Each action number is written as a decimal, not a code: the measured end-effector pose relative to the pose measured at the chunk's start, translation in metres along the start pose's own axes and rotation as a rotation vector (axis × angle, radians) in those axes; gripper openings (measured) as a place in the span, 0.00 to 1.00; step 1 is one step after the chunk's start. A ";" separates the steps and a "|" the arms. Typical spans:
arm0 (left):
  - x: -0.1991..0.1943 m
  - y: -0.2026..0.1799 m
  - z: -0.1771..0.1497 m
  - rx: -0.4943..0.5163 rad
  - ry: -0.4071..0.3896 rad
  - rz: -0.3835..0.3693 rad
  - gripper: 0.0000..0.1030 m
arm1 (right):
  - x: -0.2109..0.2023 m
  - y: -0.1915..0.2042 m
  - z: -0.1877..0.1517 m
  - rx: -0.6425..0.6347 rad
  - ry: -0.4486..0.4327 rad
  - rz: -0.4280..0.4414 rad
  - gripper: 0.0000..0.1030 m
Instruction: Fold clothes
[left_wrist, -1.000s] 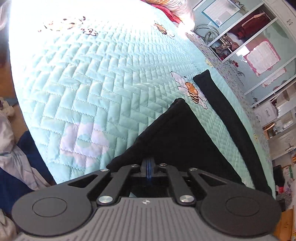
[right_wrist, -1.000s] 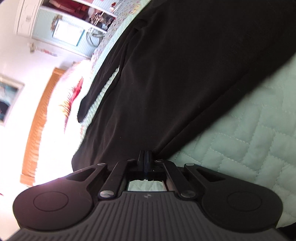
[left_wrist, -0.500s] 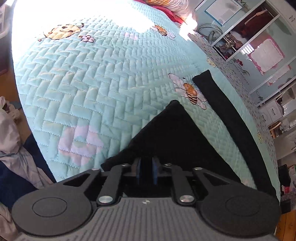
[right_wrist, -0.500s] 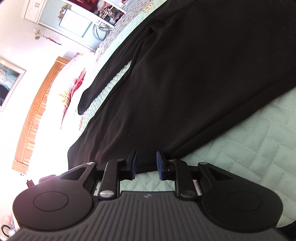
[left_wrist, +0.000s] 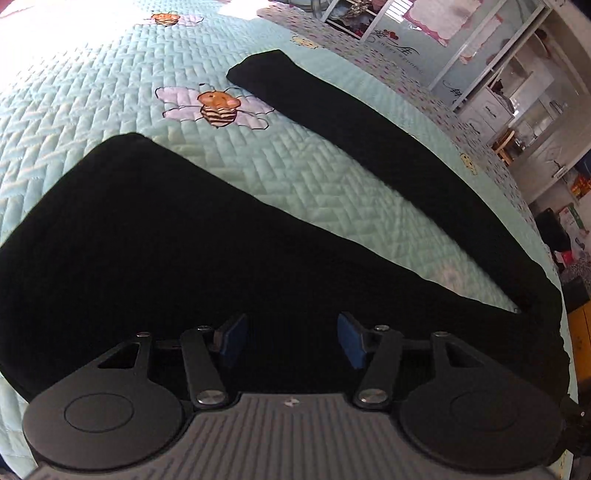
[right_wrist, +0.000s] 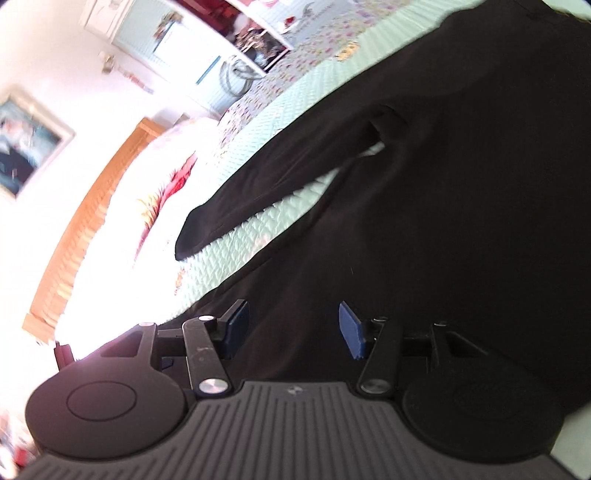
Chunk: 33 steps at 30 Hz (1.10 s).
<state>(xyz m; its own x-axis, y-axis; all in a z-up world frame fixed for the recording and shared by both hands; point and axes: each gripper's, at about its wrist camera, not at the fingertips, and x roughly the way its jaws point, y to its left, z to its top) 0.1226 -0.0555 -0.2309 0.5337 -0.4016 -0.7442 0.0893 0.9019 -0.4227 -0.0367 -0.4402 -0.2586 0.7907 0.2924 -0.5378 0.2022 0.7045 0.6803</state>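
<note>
A: Where's the black garment (left_wrist: 184, 236)?
B: Flat on the quilted mint bedspread (left_wrist: 92, 85), sleeve (left_wrist: 369, 147) stretched out.
A: The claws?
B: Left gripper (left_wrist: 289, 341) and right gripper (right_wrist: 293, 332) are opening, gripping nothing.
A: The room?
B: Shelves (left_wrist: 498, 55), wooden headboard (right_wrist: 85, 218); glare hides the pillows.

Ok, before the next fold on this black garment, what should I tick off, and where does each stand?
1. Left hand-held gripper let go of the black garment: ok, jaws opening, pads apart.
2. Right hand-held gripper let go: ok, jaws opening.
3. Garment body flat on the quilt: ok as far as seen.
4. Sleeve laid out straight, apart from the body: ok.
5. Sleeve not yet folded in: not ok.
6. Other sleeve: cannot tell.
</note>
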 end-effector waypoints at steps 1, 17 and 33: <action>0.002 0.003 -0.002 -0.011 -0.016 -0.010 0.58 | 0.007 -0.001 0.002 -0.022 0.014 -0.012 0.56; 0.039 -0.110 0.079 0.164 -0.044 -0.311 0.60 | 0.042 -0.069 0.136 0.165 -0.129 0.217 0.58; 0.197 -0.212 0.134 0.376 0.094 -0.411 0.62 | 0.152 -0.053 0.209 0.077 0.093 0.272 0.58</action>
<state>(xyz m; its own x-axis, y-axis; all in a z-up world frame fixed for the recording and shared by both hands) 0.3213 -0.3041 -0.2187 0.3158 -0.7285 -0.6079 0.5767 0.6561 -0.4868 0.1937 -0.5682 -0.2729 0.7660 0.5245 -0.3718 0.0364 0.5420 0.8396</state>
